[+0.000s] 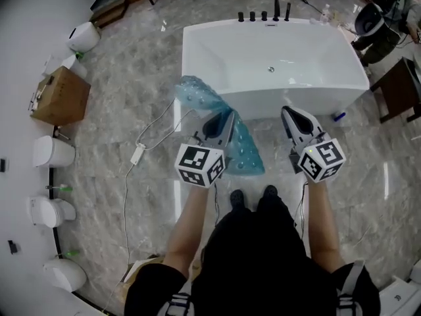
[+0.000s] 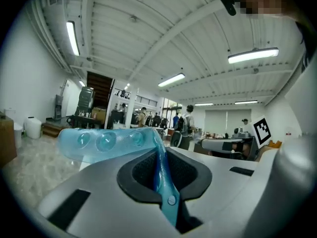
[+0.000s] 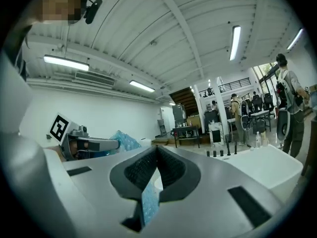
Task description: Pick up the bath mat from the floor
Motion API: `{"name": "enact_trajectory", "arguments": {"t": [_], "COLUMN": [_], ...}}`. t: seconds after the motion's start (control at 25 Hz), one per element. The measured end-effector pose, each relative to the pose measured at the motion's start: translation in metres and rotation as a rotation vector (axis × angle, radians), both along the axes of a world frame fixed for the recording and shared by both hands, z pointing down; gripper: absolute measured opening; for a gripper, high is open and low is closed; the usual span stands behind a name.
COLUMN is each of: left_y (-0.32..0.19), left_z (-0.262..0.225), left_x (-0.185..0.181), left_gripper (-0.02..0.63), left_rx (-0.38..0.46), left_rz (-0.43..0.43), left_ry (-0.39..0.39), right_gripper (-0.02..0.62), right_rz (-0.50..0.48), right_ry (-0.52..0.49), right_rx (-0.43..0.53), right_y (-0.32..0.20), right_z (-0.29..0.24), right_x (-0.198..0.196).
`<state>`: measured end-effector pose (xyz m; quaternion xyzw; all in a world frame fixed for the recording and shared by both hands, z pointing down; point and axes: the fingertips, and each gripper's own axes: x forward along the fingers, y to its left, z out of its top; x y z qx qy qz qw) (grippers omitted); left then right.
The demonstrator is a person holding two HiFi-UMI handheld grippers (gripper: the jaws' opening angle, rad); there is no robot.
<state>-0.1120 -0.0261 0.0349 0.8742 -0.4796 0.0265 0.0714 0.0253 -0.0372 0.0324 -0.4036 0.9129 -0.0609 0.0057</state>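
Left tongs (image 2: 159, 158) on mat (image 2: 99, 141) — bathtub (image 1: 309, 58) ahead

A: From where does the head view look?

B: From high above the person, steeply down. The marble floor (image 1: 131, 84) lies near, the white bathtub (image 1: 283, 101) far.

A: And the 2 gripper views?

B: Each camera sits low and very near behind its own jaws, tilted up toward the ceiling (image 2: 148, 33). The left gripper (image 1: 222, 120) view faces the far hall and catches the right gripper (image 1: 291, 114) at its right. The right gripper view catches the left one at its left.

A: What do they share?

B: All 3 show the bath mat (image 1: 197, 94). The bathtub shows in the head view and the right gripper view. The far people (image 2: 188, 118) show in both gripper views.
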Motion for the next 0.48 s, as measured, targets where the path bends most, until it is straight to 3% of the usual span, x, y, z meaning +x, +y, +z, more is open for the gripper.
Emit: {"name": "enact_trajectory", "arguments": {"t": [0.2, 0.48], "left_y": [0.008, 0.016], "left_z": [-0.052, -0.071], "left_x": [-0.027, -0.061], "left_gripper": [0.035, 0.035], "left_rx": [0.083, 0.111], "left_rz": [-0.005, -0.045], "left_ry": [-0.058, -0.072], "right_gripper": [0.012, 0.012], "right_rz": [0.03, -0.002], "right_ry": [0.005, 0.032], "right_rx": [0.064, 0.118], "right_y": [-0.001, 0.006], "right_z": [-0.052, -0.088], "right_x": [-0.006, -0.025]}}
